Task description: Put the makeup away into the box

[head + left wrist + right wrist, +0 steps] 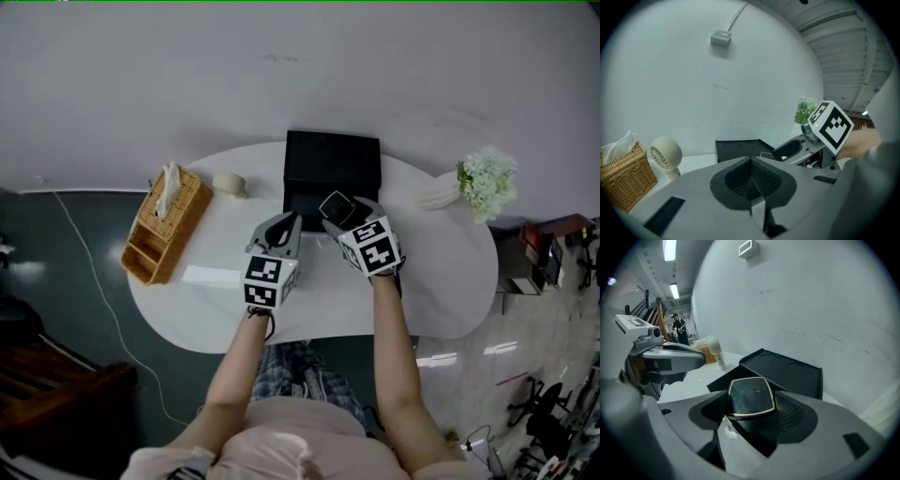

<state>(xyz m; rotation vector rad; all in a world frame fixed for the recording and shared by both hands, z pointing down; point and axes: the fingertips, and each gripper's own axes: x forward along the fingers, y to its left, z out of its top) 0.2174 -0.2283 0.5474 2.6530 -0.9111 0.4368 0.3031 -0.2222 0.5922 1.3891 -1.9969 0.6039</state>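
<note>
forearms (401,361) come up from the bottom of the head view, each hand carrying a gripper over the white table (450,291). the compact (751,397), black and square with a gold rim, is clamped flat between the jaws of the right gripper (754,420). in the head view it hangs at frame centre, over the near edge of the black box (333,164). the box is open at the table's far edge, its lid laid back toward the wall. the left gripper (751,176) is just left of the right one and points toward the box. its jaws are pressed together with nothing between them. a small cream fan (230,184) stands left of the box. further left, a wicker basket (167,230) holds tissues. a white card (211,276) lies flat on the table near the basket. toward the right of the frame, pale green flowers (486,183) sit in a white vase at the table's edge.
</note>
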